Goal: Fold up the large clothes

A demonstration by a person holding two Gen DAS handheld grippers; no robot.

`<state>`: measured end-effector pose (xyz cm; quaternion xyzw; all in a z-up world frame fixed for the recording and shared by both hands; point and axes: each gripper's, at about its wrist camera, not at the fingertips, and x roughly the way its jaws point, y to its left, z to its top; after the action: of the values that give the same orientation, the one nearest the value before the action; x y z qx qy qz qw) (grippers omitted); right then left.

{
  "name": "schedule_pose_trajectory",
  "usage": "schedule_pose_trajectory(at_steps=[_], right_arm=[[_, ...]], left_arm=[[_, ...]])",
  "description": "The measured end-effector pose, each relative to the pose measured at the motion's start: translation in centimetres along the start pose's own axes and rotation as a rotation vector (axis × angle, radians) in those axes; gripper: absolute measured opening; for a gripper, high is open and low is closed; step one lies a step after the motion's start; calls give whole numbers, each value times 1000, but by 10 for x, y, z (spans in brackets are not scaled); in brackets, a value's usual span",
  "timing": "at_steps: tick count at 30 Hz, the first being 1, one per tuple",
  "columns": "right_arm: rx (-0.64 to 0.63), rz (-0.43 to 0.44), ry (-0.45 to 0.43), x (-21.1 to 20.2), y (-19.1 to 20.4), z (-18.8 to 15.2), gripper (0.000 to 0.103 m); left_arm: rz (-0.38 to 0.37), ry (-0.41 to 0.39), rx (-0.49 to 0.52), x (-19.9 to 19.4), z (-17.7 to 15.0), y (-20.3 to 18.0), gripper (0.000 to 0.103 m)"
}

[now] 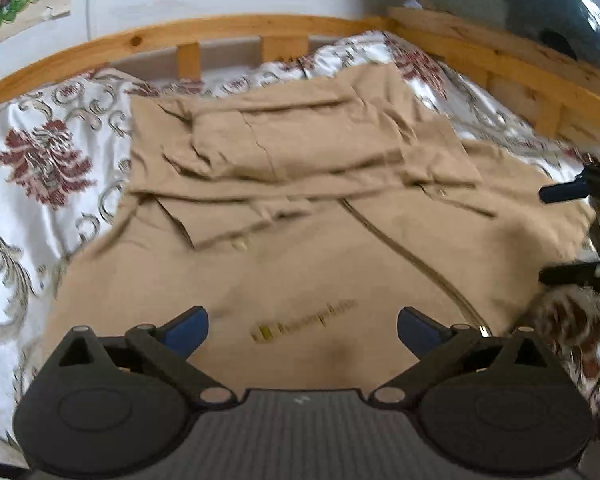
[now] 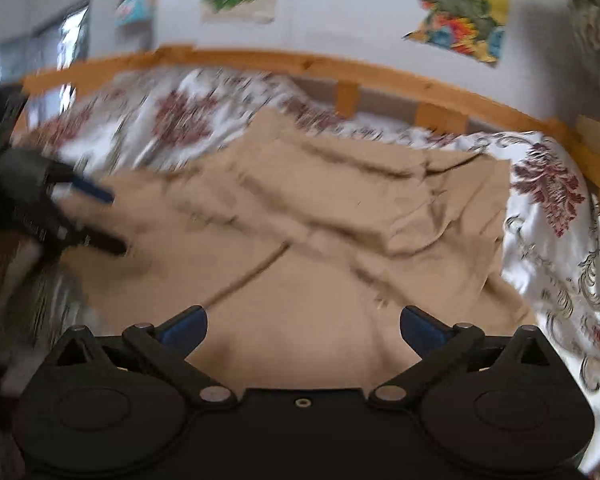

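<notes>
A large tan garment point(image 1: 300, 200) lies spread on the bed, with its far part folded back over itself and a zip line running down the near part. It also shows in the right wrist view point(image 2: 340, 220). My left gripper point(image 1: 302, 330) is open and empty above the garment's near edge. It also shows at the left of the right wrist view point(image 2: 108, 220). My right gripper point(image 2: 303, 330) is open and empty above the near edge too. It shows at the right of the left wrist view point(image 1: 556, 232).
A white bedspread point(image 1: 40, 168) with dark red flowers covers the bed. A wooden bed rail point(image 1: 220, 32) runs along the far side and right. Posters point(image 2: 460, 4) hang on the wall. A bluish bag point(image 1: 560, 12) sits beyond the right rail.
</notes>
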<state>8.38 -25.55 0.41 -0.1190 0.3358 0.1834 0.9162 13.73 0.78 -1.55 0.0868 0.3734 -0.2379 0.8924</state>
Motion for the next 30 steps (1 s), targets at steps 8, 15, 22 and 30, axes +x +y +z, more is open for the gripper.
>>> schedule_pose_trajectory(at_steps=[8,15,22,30], right_arm=[[-202,30,165,33,40,-26,102],[-59,-30,160,37,26,-21,102],[48,74,104,29,15,-10,52],[106,82,-21,15,10,0,17]], left_arm=[[-39,16,105,-1,-14,-30,102],[-68,6,166,-1,-17,-47,102],[-16,3,271,1,-23,-65,102],[151,41,318,9,-20,-62,70]])
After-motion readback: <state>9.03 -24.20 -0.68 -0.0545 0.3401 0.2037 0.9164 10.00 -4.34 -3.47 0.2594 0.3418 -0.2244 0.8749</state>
